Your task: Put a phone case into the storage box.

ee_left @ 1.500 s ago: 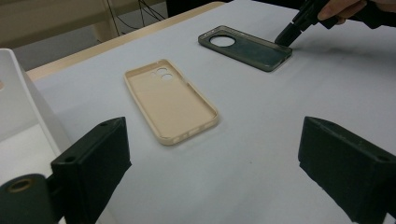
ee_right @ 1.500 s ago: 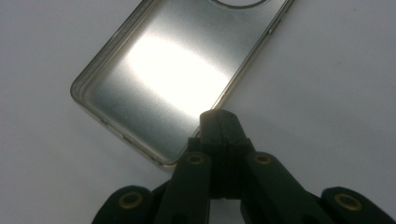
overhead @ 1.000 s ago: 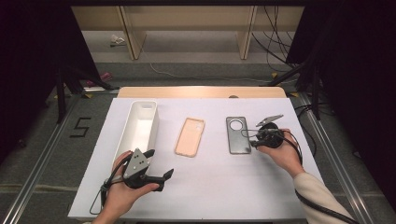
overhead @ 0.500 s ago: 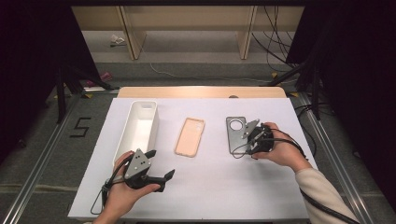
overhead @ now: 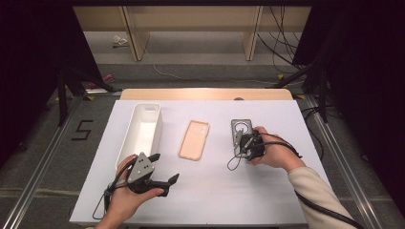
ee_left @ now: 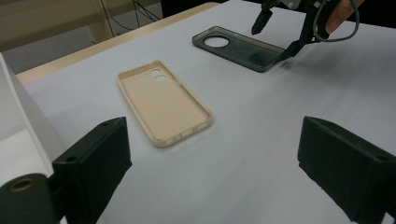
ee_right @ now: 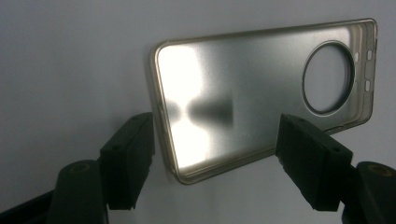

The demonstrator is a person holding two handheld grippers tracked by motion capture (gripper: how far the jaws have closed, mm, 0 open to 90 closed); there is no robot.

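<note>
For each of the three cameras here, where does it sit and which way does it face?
High view: above the person's side, looking forward and down on the white table; forearms, left gripper, right gripper.
Left gripper view: on the left gripper, looking across the table at the beige phone case; own open jaws.
Right gripper view: on the right gripper, looking down at the dark translucent phone case with a round hole; its jaws straddle the case's end.
Shared: that dark case appears in all three.
</note>
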